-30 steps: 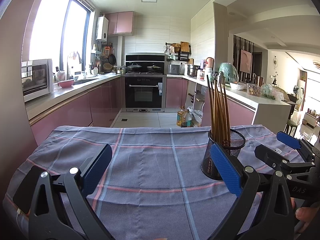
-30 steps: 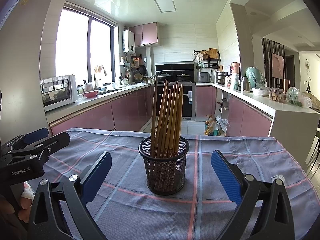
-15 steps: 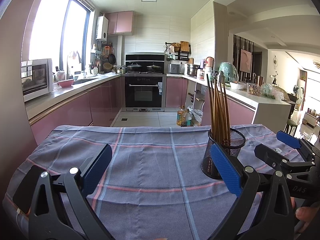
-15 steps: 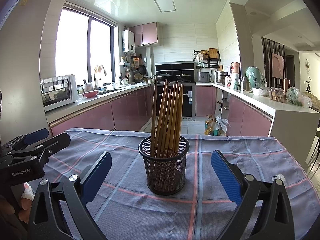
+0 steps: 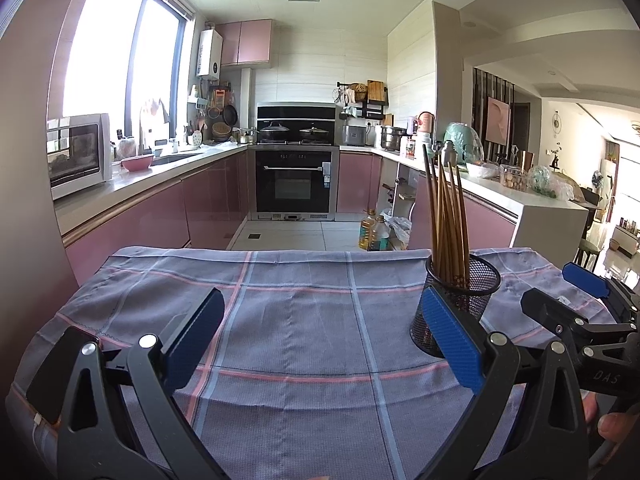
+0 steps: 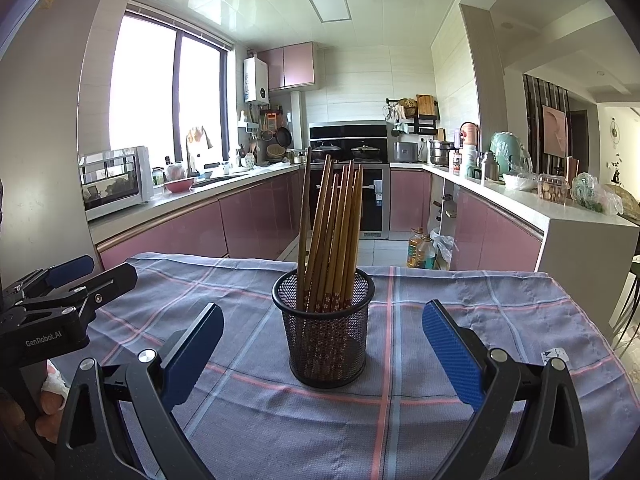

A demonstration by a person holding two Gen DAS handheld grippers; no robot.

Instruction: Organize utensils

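Note:
A black mesh holder (image 6: pixel 326 332) stands upright on the checked cloth, straight ahead in the right wrist view. Several wooden chopsticks (image 6: pixel 332 236) lean together inside it. My right gripper (image 6: pixel 322 344) is open, its blue pads on either side of the holder and short of it, touching nothing. In the left wrist view the same holder (image 5: pixel 460 300) with its chopsticks (image 5: pixel 446 220) stands at the right, partly behind the right blue pad. My left gripper (image 5: pixel 320 340) is open and empty over bare cloth.
A grey-blue cloth with pink and blue lines (image 5: pixel 300 320) covers the table (image 6: pixel 460 312). The other gripper shows at each view's edge, held by a hand (image 5: pixel 612 424). Beyond the far table edge lies a kitchen with pink cabinets, an oven and counters.

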